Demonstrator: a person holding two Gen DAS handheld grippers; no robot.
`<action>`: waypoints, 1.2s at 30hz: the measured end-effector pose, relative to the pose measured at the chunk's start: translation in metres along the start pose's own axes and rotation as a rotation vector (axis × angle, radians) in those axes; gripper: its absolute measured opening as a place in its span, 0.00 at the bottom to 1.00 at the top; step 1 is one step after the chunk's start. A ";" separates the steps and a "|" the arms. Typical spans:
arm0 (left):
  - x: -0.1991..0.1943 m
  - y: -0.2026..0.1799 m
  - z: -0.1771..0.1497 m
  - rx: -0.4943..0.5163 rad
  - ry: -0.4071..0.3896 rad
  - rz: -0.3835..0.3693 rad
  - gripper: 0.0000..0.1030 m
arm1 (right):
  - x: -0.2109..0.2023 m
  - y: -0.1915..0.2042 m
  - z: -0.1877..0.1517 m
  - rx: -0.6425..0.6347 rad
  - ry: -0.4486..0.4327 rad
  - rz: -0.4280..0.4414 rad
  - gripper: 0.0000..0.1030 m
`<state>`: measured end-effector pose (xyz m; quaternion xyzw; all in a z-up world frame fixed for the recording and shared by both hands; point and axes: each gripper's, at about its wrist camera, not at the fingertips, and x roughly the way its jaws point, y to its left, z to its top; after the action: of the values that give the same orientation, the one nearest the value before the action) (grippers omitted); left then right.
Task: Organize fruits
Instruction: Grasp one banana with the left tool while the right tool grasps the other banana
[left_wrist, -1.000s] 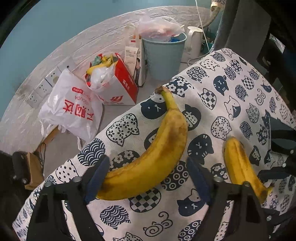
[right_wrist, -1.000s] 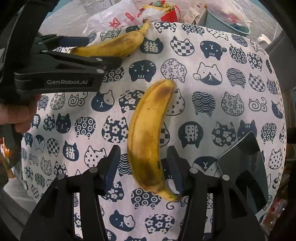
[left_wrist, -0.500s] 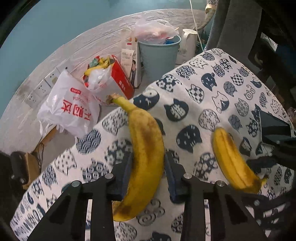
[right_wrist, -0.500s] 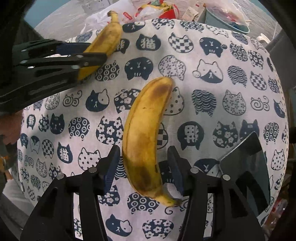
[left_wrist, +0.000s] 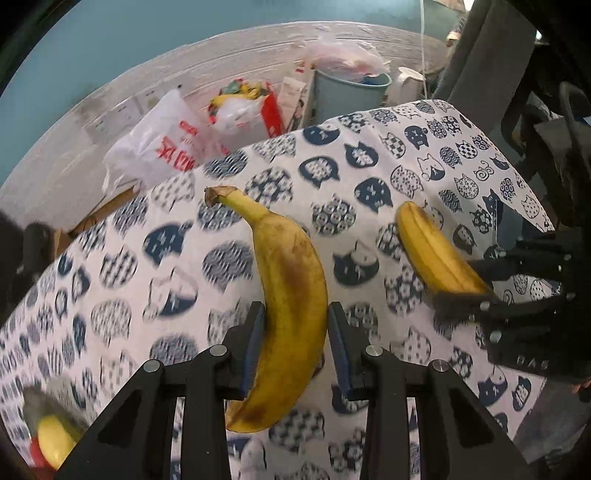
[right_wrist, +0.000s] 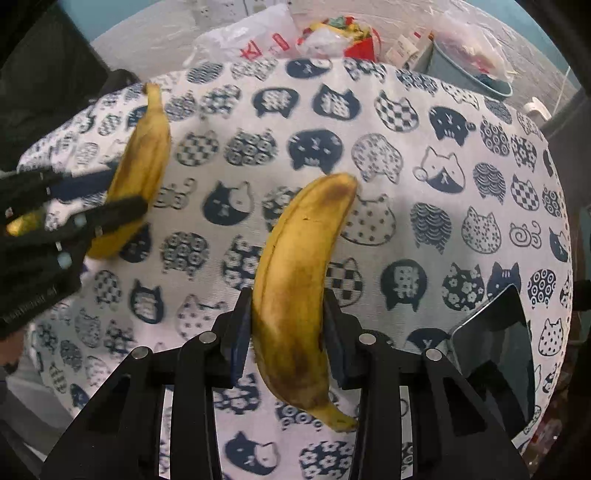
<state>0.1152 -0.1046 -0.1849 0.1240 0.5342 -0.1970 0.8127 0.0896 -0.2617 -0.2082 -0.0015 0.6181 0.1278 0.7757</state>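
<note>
Left gripper (left_wrist: 295, 343) is clamped on one banana (left_wrist: 288, 306), right gripper (right_wrist: 286, 332) is pinching the second banana (right_wrist: 299, 288) (so two bananas, one each). Both sit over the desk's cat-print cloth (right_wrist: 424, 192). One dark tablet (right_wrist: 495, 343) lies near the right gripper.

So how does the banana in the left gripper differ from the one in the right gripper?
The left gripper's banana points its stem away from its gripper; the right gripper's banana trails its stem back past the fingers. The left gripper clamps its banana towards the blossom end, the right gripper towards the stem end. Both are ripe yellow with brown bruising, each clamped between shut jaws above the cat-print cloth.
</note>
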 end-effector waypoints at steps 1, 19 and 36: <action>-0.002 0.001 -0.004 -0.010 0.002 0.002 0.34 | -0.002 0.003 0.000 -0.001 -0.004 0.014 0.34; -0.003 0.003 -0.045 -0.058 0.053 0.015 0.59 | 0.021 0.043 -0.009 -0.069 0.045 0.036 0.34; 0.022 -0.007 -0.042 -0.005 0.026 0.090 0.48 | 0.029 0.044 -0.001 -0.082 0.018 0.017 0.36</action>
<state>0.0855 -0.0981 -0.2218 0.1486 0.5390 -0.1573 0.8141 0.0860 -0.2136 -0.2297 -0.0290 0.6195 0.1597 0.7681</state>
